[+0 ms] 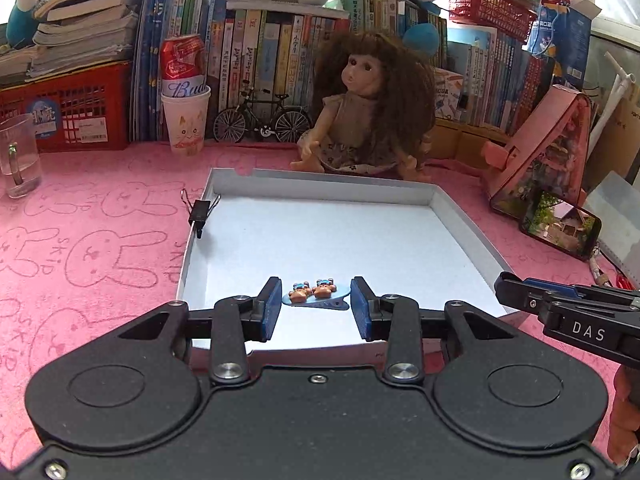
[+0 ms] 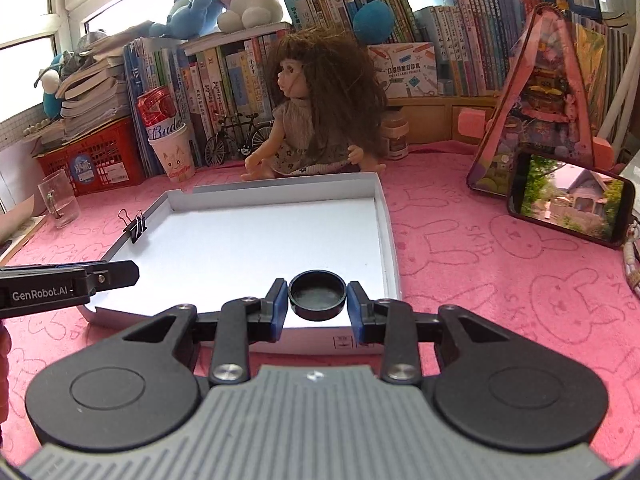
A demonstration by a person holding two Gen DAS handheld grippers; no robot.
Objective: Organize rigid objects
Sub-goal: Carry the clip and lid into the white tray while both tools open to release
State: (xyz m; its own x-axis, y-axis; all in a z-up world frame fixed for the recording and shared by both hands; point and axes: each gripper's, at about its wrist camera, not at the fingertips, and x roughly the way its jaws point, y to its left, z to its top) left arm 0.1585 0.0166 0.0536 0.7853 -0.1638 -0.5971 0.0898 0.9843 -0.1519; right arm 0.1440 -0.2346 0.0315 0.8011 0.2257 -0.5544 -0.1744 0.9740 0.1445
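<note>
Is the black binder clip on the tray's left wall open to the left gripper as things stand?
Probably not yet: the left gripper already holds a bear hair clip. Otherwise the path over the tray to the binder clip looks free.

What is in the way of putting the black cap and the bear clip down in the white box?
Nothing visible. The black cap and the bear clip are held over the white box, whose floor is bare. Only a binder clip grips its left rim.
</note>
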